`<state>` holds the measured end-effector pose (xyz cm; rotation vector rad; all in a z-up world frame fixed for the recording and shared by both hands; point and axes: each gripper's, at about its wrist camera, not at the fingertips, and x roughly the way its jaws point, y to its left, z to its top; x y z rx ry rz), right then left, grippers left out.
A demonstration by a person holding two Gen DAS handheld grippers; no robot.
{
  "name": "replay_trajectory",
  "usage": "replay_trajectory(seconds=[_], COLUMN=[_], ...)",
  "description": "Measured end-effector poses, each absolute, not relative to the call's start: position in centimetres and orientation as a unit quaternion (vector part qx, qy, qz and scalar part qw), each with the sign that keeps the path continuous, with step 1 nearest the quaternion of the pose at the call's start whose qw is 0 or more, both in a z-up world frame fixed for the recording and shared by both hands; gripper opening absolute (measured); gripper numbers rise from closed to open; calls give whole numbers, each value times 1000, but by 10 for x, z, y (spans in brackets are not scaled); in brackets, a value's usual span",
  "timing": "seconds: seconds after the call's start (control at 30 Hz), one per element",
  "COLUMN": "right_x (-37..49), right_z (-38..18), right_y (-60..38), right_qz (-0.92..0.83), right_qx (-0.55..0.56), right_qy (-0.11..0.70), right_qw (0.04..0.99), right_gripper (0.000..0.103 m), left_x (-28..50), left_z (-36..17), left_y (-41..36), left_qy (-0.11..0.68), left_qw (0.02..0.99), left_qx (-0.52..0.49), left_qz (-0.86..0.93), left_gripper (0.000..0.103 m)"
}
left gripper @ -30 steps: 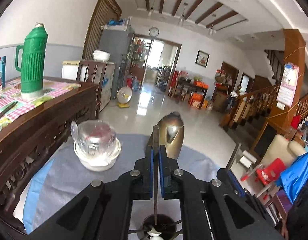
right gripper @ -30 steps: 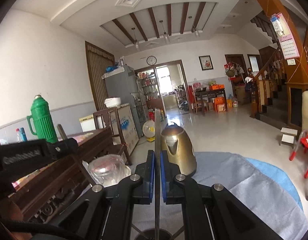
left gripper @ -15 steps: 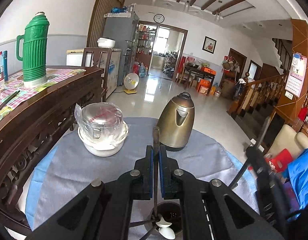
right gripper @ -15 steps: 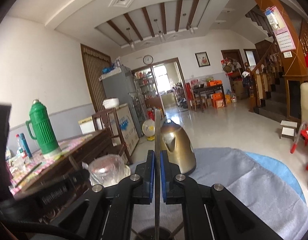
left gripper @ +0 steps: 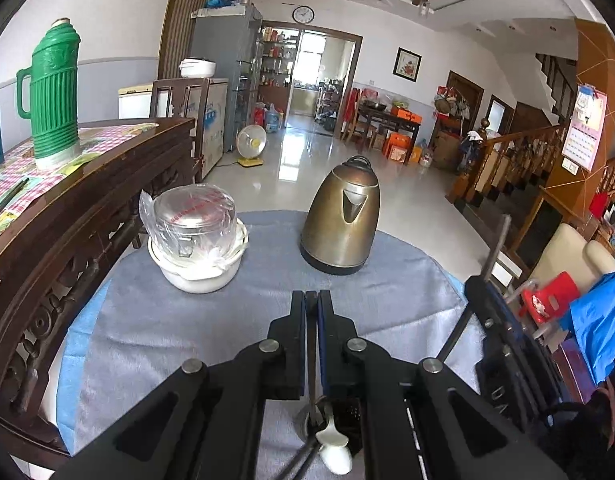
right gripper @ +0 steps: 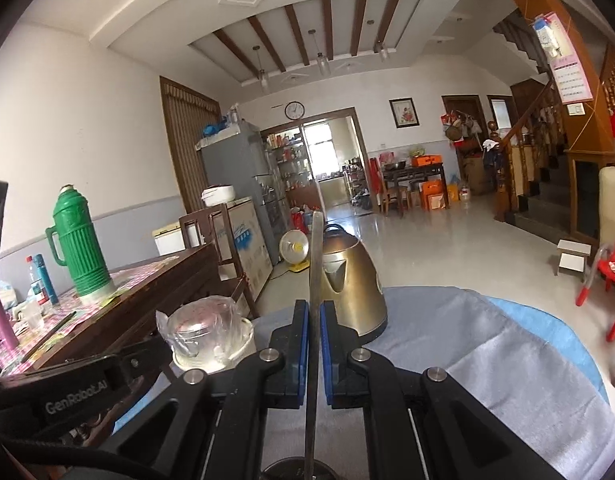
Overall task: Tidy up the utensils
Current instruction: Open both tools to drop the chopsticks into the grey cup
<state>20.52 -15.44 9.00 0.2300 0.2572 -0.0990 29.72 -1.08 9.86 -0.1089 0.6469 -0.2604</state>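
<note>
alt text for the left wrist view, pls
The left gripper is shut on a thin metal utensil handle that runs down into a dark holder beside a white spoon. Beyond, on a grey cloth, stand a brass-coloured kettle and a plastic-wrapped pot in a white bowl; the right gripper enters at right.

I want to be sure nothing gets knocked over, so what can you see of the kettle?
The kettle is a bronze-coloured metal one with a rounded cone body, a dark base ring, a pointed spout facing the camera and a dark arched handle over its domed lid. It stands upright on the grey cloth covering the round table, to the right of the white bowl and apart from it. No gripper touches it. In the right wrist view the held utensil handle crosses in front of it.
</note>
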Motion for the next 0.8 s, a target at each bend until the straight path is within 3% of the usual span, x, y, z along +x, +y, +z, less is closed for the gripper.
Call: replay_trajectory(seconds=[0.37,0.67,0.73,0.8], right_x=[213,225,227,226], right_z=[98,75,72,71], right_y=[-157,-150,-152,-152], right_qz=[-87,-46,-28,-20], right_qx=[113,102,114,117], right_qy=[96,162,195,215], right_qw=[985,980,974,969], right_gripper=[6,8,8,9], left_x=[305,307,306,302], left_z=[95,90,92,95], left_y=[-14,-14,-13,-10], left_qy=[318,352,365,369], left_qw=[936,921,914,911], left_qx=[-61,-56,-55,-55], left_qz=[-136,-157,-171,-175], left_gripper=[5,6,10,31])
